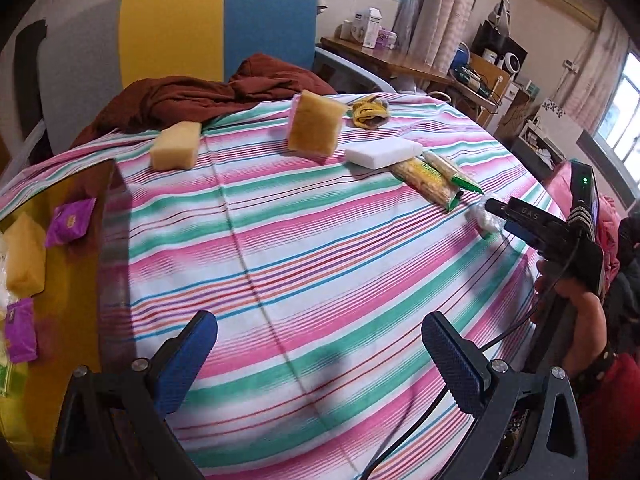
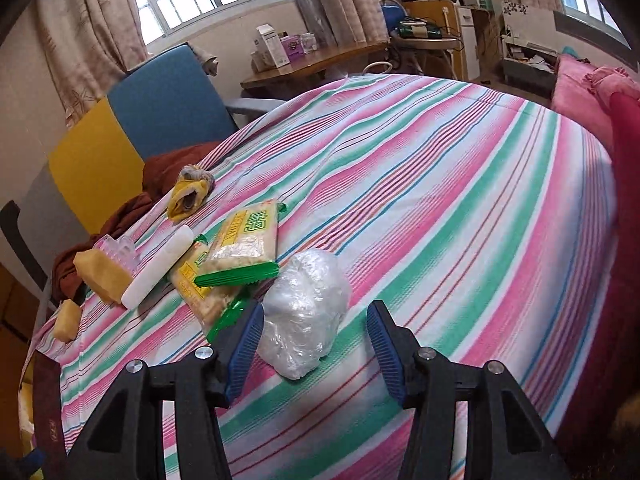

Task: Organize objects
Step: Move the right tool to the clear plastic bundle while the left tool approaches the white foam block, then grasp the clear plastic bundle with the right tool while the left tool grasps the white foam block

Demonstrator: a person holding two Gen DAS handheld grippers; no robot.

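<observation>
A crumpled clear plastic bag (image 2: pixel 304 312) lies on the striped cloth (image 2: pixel 440 200), between the open fingers of my right gripper (image 2: pixel 316 348), which is not closed on it. Behind it lie two green-edged snack packs (image 2: pixel 244 244), a white block (image 2: pixel 160 268), yellow sponges (image 2: pixel 102 276) and a yellow rag (image 2: pixel 188 194). In the left wrist view my left gripper (image 1: pixel 320 356) is open and empty over bare cloth (image 1: pixel 300 240). The right gripper (image 1: pixel 520 220) shows there at the plastic bag (image 1: pixel 482 216), near the snack packs (image 1: pixel 430 178), white block (image 1: pixel 382 152) and sponges (image 1: pixel 316 128).
A yellow box (image 1: pixel 72 260) at the left holds purple packets (image 1: pixel 70 220) and a yellow sponge. A brown cloth (image 1: pixel 180 100) lies at the far edge before a yellow and blue chair (image 1: pixel 216 28). A desk with clutter (image 2: pixel 312 60) stands behind.
</observation>
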